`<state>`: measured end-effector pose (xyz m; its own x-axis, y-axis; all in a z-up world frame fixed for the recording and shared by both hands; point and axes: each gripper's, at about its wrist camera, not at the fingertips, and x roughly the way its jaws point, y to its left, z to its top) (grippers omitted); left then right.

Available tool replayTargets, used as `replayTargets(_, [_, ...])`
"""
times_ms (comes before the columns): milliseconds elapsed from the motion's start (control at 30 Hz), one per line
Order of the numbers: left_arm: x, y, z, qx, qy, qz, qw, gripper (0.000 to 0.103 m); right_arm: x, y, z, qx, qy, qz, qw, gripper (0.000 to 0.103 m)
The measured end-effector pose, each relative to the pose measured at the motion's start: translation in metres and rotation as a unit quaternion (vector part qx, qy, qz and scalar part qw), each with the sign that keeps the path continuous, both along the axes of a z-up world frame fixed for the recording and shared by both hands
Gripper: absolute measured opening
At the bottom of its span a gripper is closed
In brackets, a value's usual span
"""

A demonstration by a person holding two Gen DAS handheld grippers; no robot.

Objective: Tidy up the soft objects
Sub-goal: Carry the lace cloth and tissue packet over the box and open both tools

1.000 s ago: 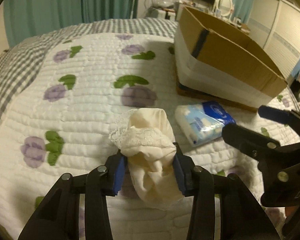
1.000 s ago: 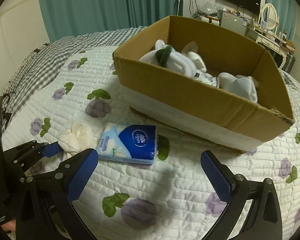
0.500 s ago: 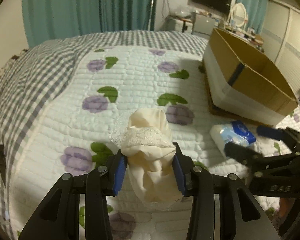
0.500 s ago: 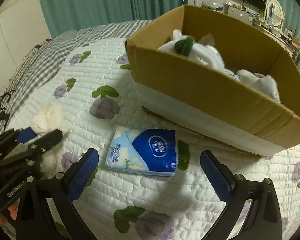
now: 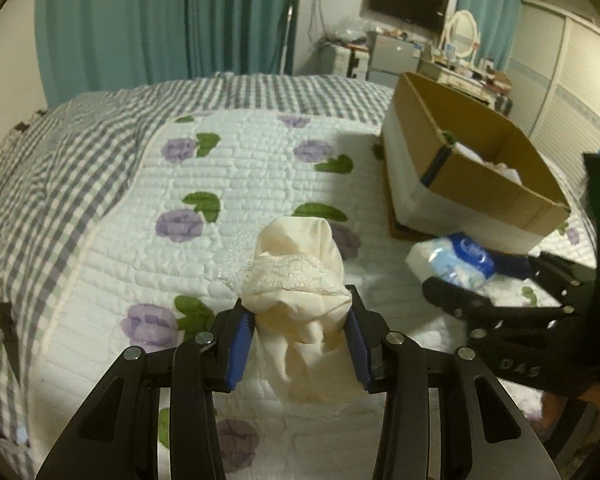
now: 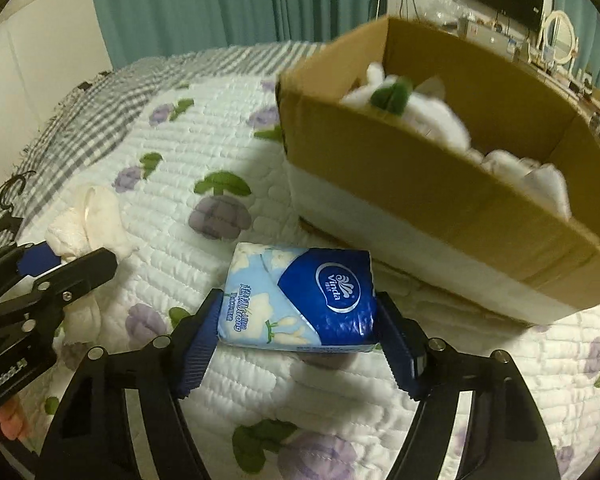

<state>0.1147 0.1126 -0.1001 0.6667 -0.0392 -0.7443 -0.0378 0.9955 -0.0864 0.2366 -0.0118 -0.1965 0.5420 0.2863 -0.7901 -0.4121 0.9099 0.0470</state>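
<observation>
A quilted floral bedspread (image 5: 260,168) covers the bed, teal curtains (image 5: 172,20) behind. The left gripper (image 5: 300,340) clamps one cream lace-trimmed garment (image 5: 300,280); the right gripper (image 6: 296,340) squeezes one Vinda tissue pack (image 6: 300,300). Just beyond it sits one cardboard box (image 6: 420,184).

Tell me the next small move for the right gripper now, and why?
Probably lift the tissue pack and carry it toward the cardboard box. The right gripper has its pads against both sides of the pack, which looks gripped, and the open box beyond it already holds soft white items.
</observation>
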Motion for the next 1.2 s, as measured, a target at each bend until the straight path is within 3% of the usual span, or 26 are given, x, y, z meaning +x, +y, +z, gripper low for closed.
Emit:
replayTargets(267, [-0.013, -0.031, 0.063, 0.019, -0.049, -0.031, 0.9981, 0.041, -0.024, -0.034, 0.063, 0.015, -0.050, -0.002, 0.999, 0.073])
replayTargets(433, [-0.025, -0.062, 0.118, 0.035, -0.100, -0.064, 0.9923, 0.041, -0.044, -0.064, 0.127, 0.025, -0.100, -0.011, 0.995, 0.073])
replayTargets(633, [-0.033, -0.095, 0.163, 0.040, -0.143, -0.089, 0.9849, 0.041, -0.071, -0.097, 0.193, 0.030, -0.150, -0.020, 0.988, 0.073])
replayTargets(867, [-0.020, -0.121, 0.183, 0.044, -0.163, -0.103, 0.9803, 0.041, -0.086, -0.127, 0.241, 0.023, -0.189, -0.033, 0.981, 0.073])
replayTargets(1200, [0.032, -0.140, 0.184, 0.059, -0.168, -0.116, 0.9772, 0.041, -0.058, -0.153, 0.256, 0.022, -0.203, -0.053, 0.978, 0.073])
